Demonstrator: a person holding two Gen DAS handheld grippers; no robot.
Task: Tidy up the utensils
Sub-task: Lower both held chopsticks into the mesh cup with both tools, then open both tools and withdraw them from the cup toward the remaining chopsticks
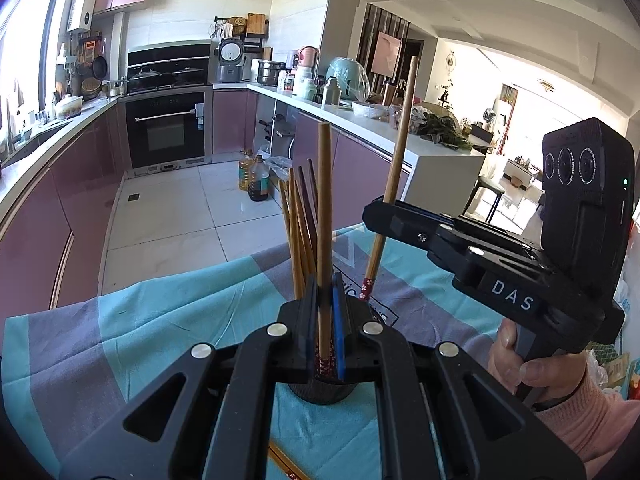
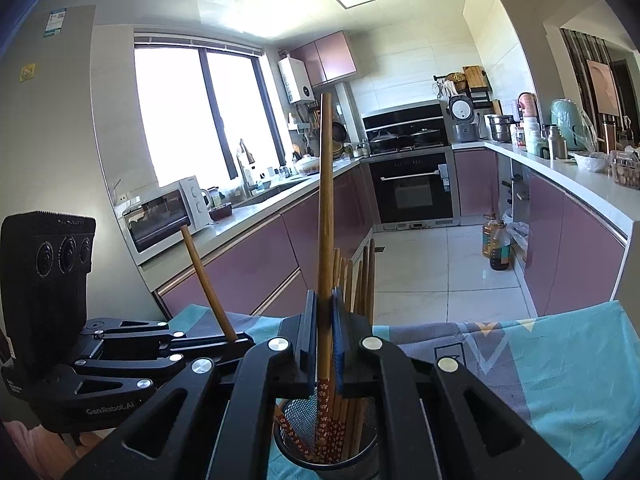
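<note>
A black mesh holder (image 2: 360, 448) stands on the blue-grey cloth (image 1: 160, 320) and holds several wooden chopsticks (image 2: 356, 280) with red flowered tips. My left gripper (image 1: 325, 320) is shut on one chopstick (image 1: 324, 200), upright over the holder (image 1: 320, 394). My right gripper (image 2: 325, 336) is shut on another chopstick (image 2: 326, 200), upright, its flowered tip just above the holder's rim. In the left wrist view the right gripper (image 1: 380, 216) and its chopstick (image 1: 400, 140) are to the right. In the right wrist view the left gripper (image 2: 236, 340) with its chopstick (image 2: 206, 280) is at left.
A loose chopstick (image 1: 286, 464) lies on the cloth near the front edge. The table's far edge (image 1: 200, 268) drops to a tiled kitchen floor. Oil bottles (image 1: 256, 178) stand on the floor by the counter. A person's hand (image 1: 528, 364) holds the right gripper's handle.
</note>
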